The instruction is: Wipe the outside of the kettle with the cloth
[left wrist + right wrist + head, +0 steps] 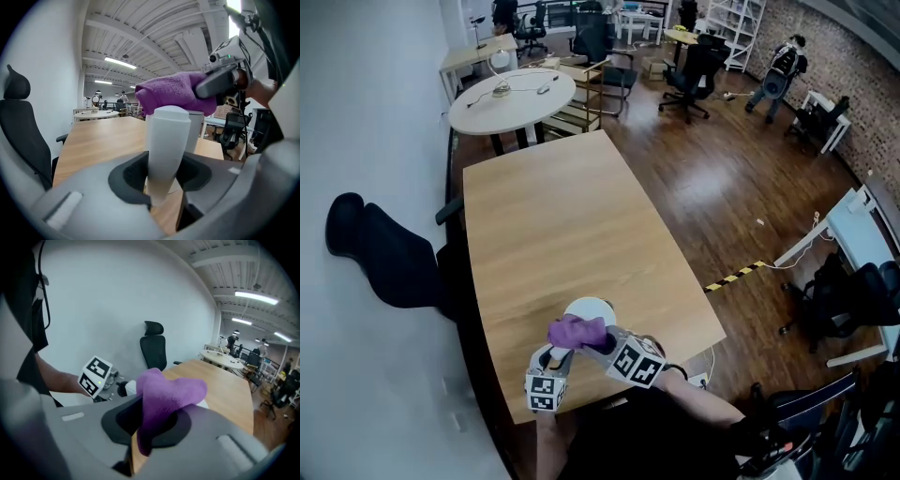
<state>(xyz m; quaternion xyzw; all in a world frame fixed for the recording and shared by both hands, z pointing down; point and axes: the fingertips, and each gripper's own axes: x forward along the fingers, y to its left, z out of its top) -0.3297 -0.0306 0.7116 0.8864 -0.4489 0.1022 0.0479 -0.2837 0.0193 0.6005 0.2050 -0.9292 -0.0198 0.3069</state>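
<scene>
A white kettle (592,310) stands near the front edge of the wooden table (562,225). My left gripper (556,358) is shut on the kettle's white handle (166,140), which stands upright between its jaws. A purple cloth (577,331) lies bunched over the kettle's top, and my right gripper (600,340) is shut on it. In the right gripper view the purple cloth (164,399) fills the jaws and hides most of the kettle. In the left gripper view the cloth (173,91) rests above the kettle's handle, with the right gripper (220,82) behind it.
A black office chair (384,253) stands by the wall at the table's left. A round white table (511,98) and more chairs are beyond the far end. Yellow-black tape (736,275) crosses the wood floor at the right. A person (778,70) crouches far back.
</scene>
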